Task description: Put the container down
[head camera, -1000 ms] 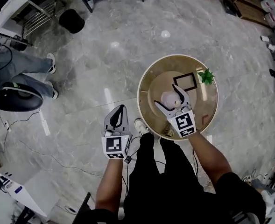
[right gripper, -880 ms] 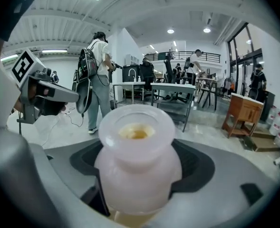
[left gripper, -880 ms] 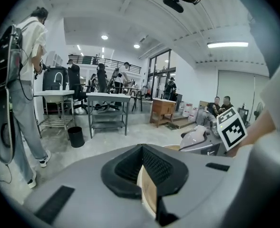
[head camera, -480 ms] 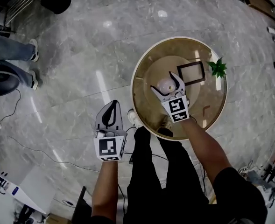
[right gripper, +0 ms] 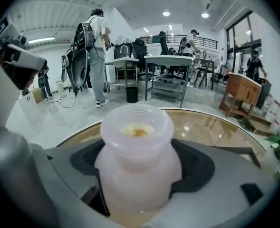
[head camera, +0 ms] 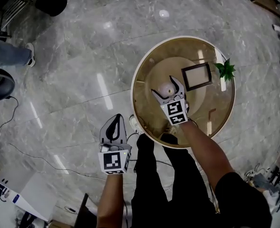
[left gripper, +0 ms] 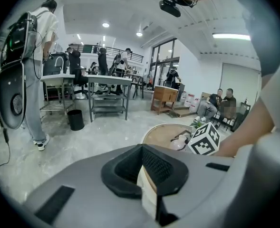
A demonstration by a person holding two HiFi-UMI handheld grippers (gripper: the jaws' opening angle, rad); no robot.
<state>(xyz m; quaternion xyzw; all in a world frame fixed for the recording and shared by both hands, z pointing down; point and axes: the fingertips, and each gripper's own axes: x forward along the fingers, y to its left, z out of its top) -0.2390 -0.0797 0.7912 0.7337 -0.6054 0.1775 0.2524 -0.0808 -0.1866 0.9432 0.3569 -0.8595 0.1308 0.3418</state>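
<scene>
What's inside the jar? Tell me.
Through the jar's open mouth a yellow-brown patch shows. The frosted wall hides whether that is contents or table behind.

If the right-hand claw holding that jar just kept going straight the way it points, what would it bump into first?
Probably nothing soon: the right gripper, shut on the jar, points across the table. The picture frame lies off to its right. Height is hard to judge.

Right gripper (head camera: 167,88): forearm (head camera: 202,145) extended forward, jaws clamped on both sides of the container (right gripper: 137,167). Left gripper (head camera: 115,120): jaws together with nothing between them, forearm (head camera: 110,199) drawn back nearer the body, pointing forward.
</scene>
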